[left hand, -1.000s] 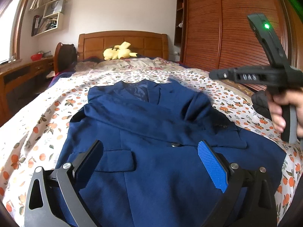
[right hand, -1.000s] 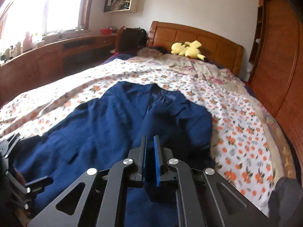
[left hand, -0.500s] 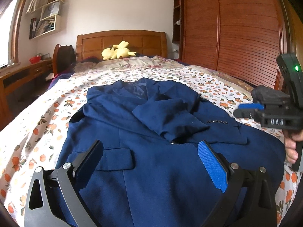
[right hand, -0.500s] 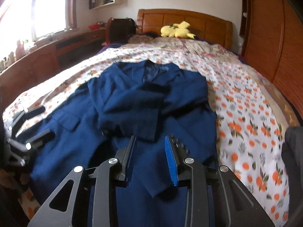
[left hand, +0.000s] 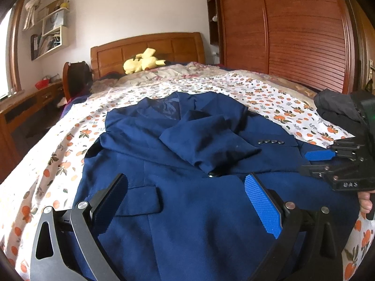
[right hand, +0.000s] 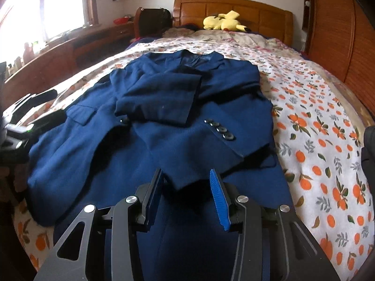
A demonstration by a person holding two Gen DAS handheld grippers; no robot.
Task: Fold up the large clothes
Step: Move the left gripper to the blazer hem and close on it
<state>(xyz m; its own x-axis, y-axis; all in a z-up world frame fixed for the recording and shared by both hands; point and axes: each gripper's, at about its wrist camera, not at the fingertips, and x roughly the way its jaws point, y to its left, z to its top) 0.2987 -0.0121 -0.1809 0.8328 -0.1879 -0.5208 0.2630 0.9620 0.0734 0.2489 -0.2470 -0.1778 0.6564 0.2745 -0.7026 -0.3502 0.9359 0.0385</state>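
A navy blue jacket [left hand: 187, 145] lies face up on the bed, collar toward the headboard. One sleeve [right hand: 161, 98] is folded across the chest, and the other sleeve, with its cuff buttons [right hand: 220, 130], lies over the front. My left gripper [left hand: 187, 187] hovers wide open over the jacket's lower left part, near the pocket flap, holding nothing. My right gripper [right hand: 186, 180] is low over the jacket [right hand: 178, 140] near its lower right edge. Its jaws are opening and the pads press on nothing. Each gripper shows in the other's view: right gripper [left hand: 313, 162], left gripper [right hand: 44, 107].
The bed has a floral sheet [left hand: 269, 93] and a wooden headboard [left hand: 150, 46] with a yellow plush toy [left hand: 143, 61] before it. A dark pile of clothes [left hand: 335, 107] sits at the right bed edge. A wooden wardrobe [left hand: 293, 35] stands right, a desk [left hand: 23, 107] left.
My right gripper has sunk from above the jacket to its lower right edge, and its jaws have gone from shut to apart. The left gripper has shifted only slightly.
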